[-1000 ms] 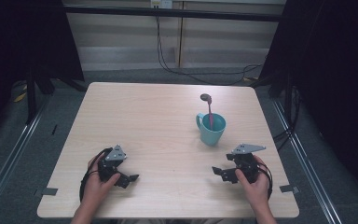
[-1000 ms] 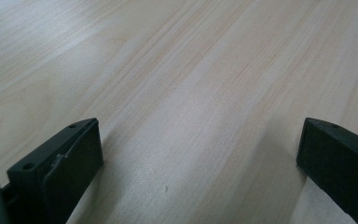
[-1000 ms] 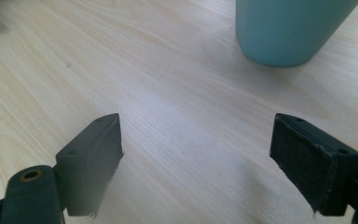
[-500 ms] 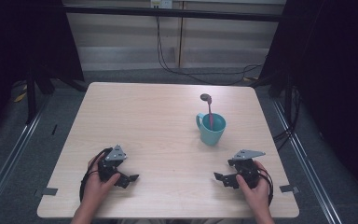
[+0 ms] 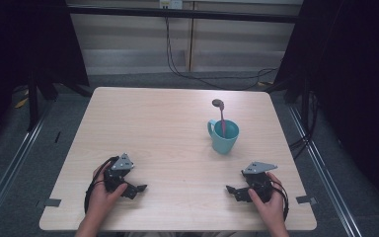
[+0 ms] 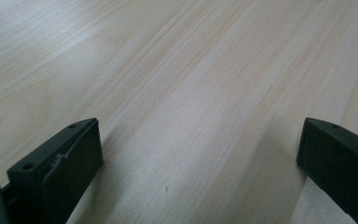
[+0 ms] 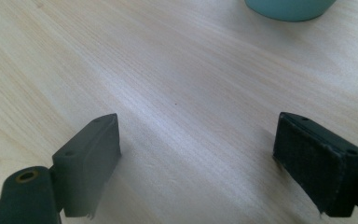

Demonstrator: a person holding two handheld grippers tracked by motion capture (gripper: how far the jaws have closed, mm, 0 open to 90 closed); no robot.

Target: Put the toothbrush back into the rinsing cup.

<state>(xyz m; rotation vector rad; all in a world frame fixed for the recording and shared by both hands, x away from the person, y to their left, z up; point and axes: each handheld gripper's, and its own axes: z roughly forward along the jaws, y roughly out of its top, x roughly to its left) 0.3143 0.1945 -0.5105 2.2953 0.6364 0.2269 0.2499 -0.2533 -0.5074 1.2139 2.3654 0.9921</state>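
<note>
A teal mug [image 5: 224, 137] stands right of the table's middle, and a dark pink spoon [image 5: 220, 112] leans in it with its bowl up. Near the front left, a hand rests my left gripper [image 5: 135, 190] on the wood; in the left gripper view its jaws [image 6: 200, 140] stand wide apart with only bare wood between them. At the front right, another hand holds my right gripper [image 5: 232, 191], also open and empty [image 7: 198, 140]. The mug's base [image 7: 289, 8] shows at the top of the right gripper view, well beyond the jaws.
The light wooden table [image 5: 158, 128] has bare room between the two grippers and across its left half. Dark curtains and a metal frame surround it. Cables [image 5: 197, 74] trail on the floor behind the far edge.
My right gripper has slid a little toward the front right of the table. The left gripper, the mug and the spoon have stayed put.
</note>
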